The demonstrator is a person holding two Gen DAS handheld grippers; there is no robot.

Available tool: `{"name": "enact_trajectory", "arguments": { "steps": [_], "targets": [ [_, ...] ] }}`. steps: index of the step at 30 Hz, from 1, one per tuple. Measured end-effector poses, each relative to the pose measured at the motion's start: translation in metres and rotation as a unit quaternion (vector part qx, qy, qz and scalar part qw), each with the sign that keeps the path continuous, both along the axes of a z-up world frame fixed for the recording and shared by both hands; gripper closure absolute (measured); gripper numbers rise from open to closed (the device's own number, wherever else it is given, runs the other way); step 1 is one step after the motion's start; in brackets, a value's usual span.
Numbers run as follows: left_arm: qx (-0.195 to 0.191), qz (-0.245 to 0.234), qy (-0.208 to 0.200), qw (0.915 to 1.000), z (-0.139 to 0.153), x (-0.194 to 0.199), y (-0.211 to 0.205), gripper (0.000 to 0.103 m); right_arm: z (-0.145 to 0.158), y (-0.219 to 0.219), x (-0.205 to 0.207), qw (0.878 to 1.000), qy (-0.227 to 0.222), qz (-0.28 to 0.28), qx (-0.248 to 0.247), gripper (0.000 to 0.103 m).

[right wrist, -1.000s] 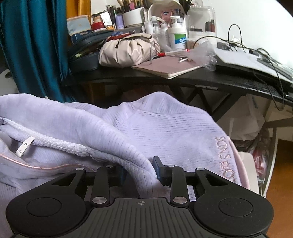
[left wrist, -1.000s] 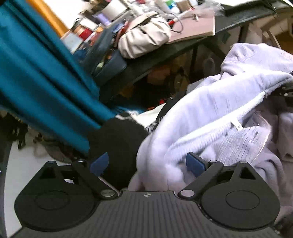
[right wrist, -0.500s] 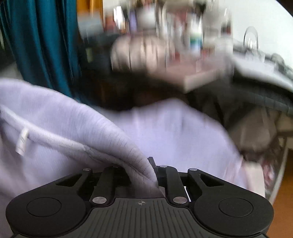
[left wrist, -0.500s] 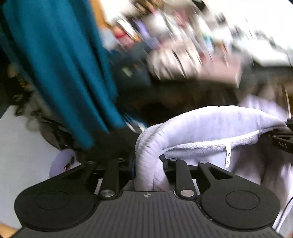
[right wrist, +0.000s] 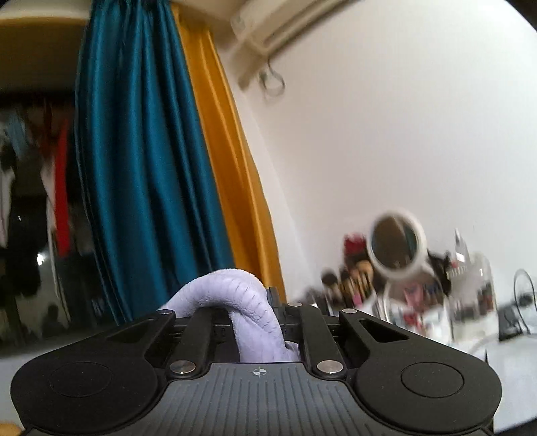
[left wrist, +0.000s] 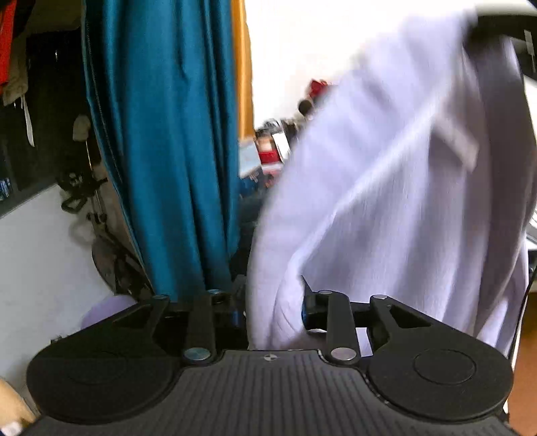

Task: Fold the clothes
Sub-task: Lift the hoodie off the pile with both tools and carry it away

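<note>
A lavender fleece garment (left wrist: 386, 201) hangs in the air across the right half of the left wrist view, motion-blurred, with a pale label near its upper right. My left gripper (left wrist: 270, 312) is shut on a fold of its edge. In the right wrist view, my right gripper (right wrist: 255, 318) is shut on a bunched roll of the same lavender garment (right wrist: 235, 295), which arches over the fingers. Both grippers are raised high; the rest of the garment is out of the right wrist view.
A teal curtain (left wrist: 161, 151) and an orange curtain (right wrist: 228, 151) hang ahead. A cluttered desk with a round white mirror (right wrist: 396, 244), brushes and bottles lies low at right. Hanging clothes (right wrist: 33, 174) fill the dark left. An air conditioner (right wrist: 288, 23) sits high on the white wall.
My left gripper went from open beside the garment to shut on it. Both grippers lifted the garment sharply upward; the desk dropped low in view and the curtains and wall now fill both views.
</note>
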State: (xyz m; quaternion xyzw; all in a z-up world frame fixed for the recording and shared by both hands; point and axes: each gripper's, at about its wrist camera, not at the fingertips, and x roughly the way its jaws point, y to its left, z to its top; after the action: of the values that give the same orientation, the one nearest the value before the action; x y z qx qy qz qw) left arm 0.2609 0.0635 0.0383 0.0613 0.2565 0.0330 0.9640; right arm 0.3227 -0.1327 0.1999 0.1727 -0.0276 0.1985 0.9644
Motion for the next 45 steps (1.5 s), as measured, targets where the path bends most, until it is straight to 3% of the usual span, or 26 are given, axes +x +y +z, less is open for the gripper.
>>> {"name": "enact_trajectory", "arguments": {
  "steps": [4,6,8,9,12,14,17,21,28,33,37,41,45],
  "targets": [
    [-0.043,-0.016,0.011,0.9989,-0.009,0.0,-0.021,0.072,0.025,-0.011,-0.033,0.999,-0.048,0.023,-0.01,0.093],
    [-0.06,-0.025,0.008,0.9979,-0.006,-0.003,-0.03,0.065,0.033,-0.017,-0.051,0.997,-0.061,0.037,-0.02,0.093],
    [-0.072,-0.038,0.013,0.9966,-0.004,-0.006,-0.036,0.064,0.038,-0.024,-0.068,0.996,-0.069,0.04,-0.032,0.093],
    [-0.082,-0.044,0.015,0.9956,-0.002,-0.009,-0.038,0.067,0.041,-0.027,-0.078,0.996,-0.072,0.037,-0.036,0.093],
    [-0.131,-0.053,-0.003,0.99,0.014,-0.027,-0.031,0.088,0.048,-0.042,-0.12,0.996,-0.079,0.016,-0.037,0.093],
    [-0.165,-0.025,-0.056,0.9843,0.044,-0.045,-0.013,0.091,0.051,-0.055,-0.149,0.996,-0.083,-0.008,-0.037,0.093],
    [-0.223,-0.013,-0.135,0.9653,0.099,-0.075,0.015,0.092,0.059,-0.074,-0.185,0.995,-0.074,-0.055,-0.031,0.093],
    [-0.238,-0.042,-0.249,0.938,0.165,-0.141,0.022,0.092,0.067,-0.079,-0.239,0.99,-0.078,-0.105,-0.048,0.093],
    [-0.226,-0.13,-0.348,0.9005,0.208,-0.227,-0.002,0.092,0.091,-0.085,-0.326,0.983,-0.077,-0.163,-0.032,0.093],
    [-0.24,-0.187,-0.376,0.8756,0.213,-0.249,-0.045,0.092,0.104,-0.109,-0.381,0.971,-0.073,-0.222,-0.049,0.093],
    [-0.271,-0.227,-0.375,0.857,0.209,-0.251,-0.082,0.092,0.103,-0.136,-0.431,0.957,-0.092,-0.267,-0.064,0.093],
    [-0.343,-0.287,-0.31,0.8389,0.201,-0.243,-0.131,0.092,0.092,-0.179,-0.479,0.943,-0.094,-0.312,-0.061,0.093],
    [-0.369,-0.331,-0.28,0.8224,0.173,-0.235,-0.207,0.092,0.07,-0.235,-0.521,0.927,-0.097,-0.357,-0.069,0.093]
  ]
}}
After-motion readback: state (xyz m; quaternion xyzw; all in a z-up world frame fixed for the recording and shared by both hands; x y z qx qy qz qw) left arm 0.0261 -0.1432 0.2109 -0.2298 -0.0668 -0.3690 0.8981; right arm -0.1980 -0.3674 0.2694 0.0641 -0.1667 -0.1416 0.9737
